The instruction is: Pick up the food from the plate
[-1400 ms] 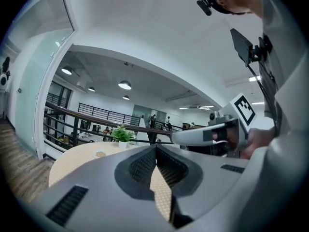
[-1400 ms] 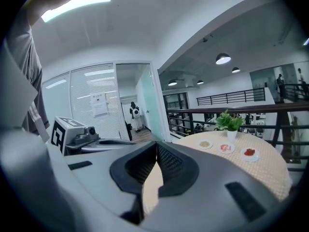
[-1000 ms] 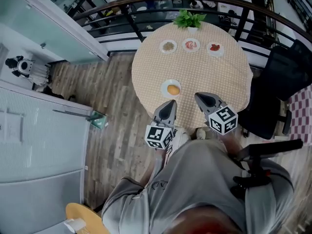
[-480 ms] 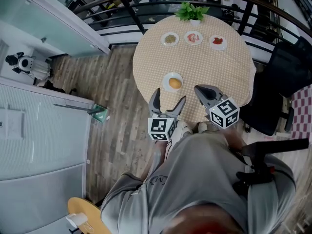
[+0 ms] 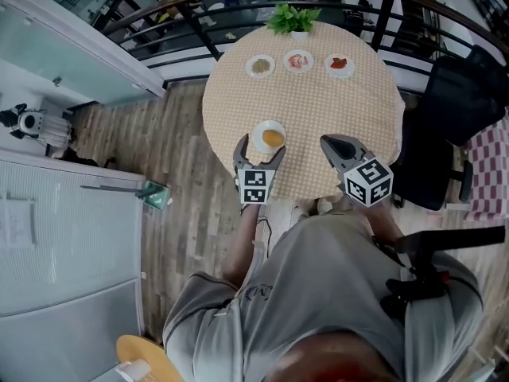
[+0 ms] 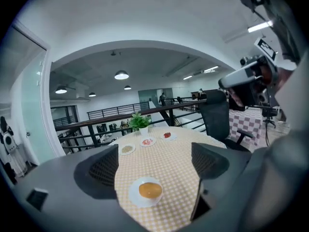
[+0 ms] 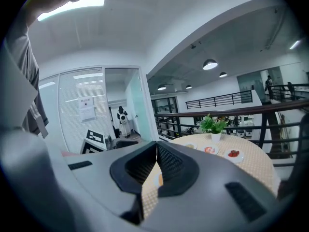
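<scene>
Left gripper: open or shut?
Open, having just opened: fingers of the left gripper stand wide apart, gripping nothing; the plate of food lies just ahead.

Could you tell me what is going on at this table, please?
A person is at the round table with a gripper in each hand. The left gripper, whose jaws have just been opening, is open and aimed at the orange food on the near plate, not touching it yet. The right gripper is shut and empty, off to the side.

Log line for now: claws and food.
left claw: just opened, nothing gripped | right claw: shut, empty | orange food: on plate
</scene>
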Demonstrator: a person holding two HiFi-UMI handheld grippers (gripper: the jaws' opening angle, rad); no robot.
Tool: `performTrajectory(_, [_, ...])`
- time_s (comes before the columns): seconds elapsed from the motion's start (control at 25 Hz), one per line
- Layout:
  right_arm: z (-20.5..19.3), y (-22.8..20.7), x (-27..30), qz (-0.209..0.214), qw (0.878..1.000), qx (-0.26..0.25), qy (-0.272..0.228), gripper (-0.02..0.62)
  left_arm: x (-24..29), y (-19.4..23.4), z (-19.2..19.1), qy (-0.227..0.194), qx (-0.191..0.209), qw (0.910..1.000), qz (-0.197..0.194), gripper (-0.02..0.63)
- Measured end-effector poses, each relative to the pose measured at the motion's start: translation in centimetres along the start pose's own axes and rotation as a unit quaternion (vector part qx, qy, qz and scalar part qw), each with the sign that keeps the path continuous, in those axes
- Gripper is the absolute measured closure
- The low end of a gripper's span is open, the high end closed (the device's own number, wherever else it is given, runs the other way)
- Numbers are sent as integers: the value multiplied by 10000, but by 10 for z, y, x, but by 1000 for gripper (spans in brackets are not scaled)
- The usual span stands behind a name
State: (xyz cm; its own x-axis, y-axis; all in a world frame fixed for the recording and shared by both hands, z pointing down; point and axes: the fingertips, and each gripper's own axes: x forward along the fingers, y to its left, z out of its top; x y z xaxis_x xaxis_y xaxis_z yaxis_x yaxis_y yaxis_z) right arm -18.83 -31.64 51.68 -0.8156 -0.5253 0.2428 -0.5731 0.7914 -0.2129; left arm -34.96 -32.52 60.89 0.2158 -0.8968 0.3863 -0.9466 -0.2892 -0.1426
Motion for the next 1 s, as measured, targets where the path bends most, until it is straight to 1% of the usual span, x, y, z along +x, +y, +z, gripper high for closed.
performTrajectory(0.12, [-2, -11, -9, -180, 9998, 42, -7, 580, 27, 6, -35, 612, 173, 9978, -188, 121])
performTrajectory(0.2, [-1, -17, -14, -293, 9995, 69, -28, 580, 45, 9, -54, 921, 296, 9949, -300, 121])
performTrajectory(0.36, [-4, -27, -22, -496, 9987, 133, -33, 580, 76, 7, -92, 1508, 650, 9841, -670, 121])
performTrajectory(0.44, [-7, -32, -25, -575, 9982, 146, 2, 580, 90, 5, -110, 1765, 726, 9779, -848, 120])
performTrajectory(0.52, [-9, -38, -28, -647, 9978, 155, 36, 580, 102, 4, -126, 1995, 695, 9726, -967, 121])
performTrajectory(0.6, [-10, -43, -30, -717, 9972, 181, 57, 580, 114, 3, -144, 2250, 556, 9671, -1045, 121])
performTrajectory(0.72, [-11, -50, -37, -820, 9963, 219, 103, 580, 133, 5, -176, 2647, 75, 9582, -1080, 120])
performTrajectory(0.76, [-12, -51, -39, -850, 9960, 224, 125, 580, 136, 6, -184, 2806, -16, 9541, -1041, 120])
performTrajectory(0.8, [-14, -52, -41, -873, 9958, 225, 148, 580, 139, 8, -191, 2941, -35, 9506, -989, 120])
performTrajectory(0.88, [-16, -54, -43, -900, 9955, 231, 192, 580, 148, 14, -199, 3064, 43, 9475, -911, 120])
performTrajectory(1.0, [-18, -58, -48, -962, 9947, 250, 256, 580, 165, 13, -212, 3180, 10, 9424, -1033, 120])
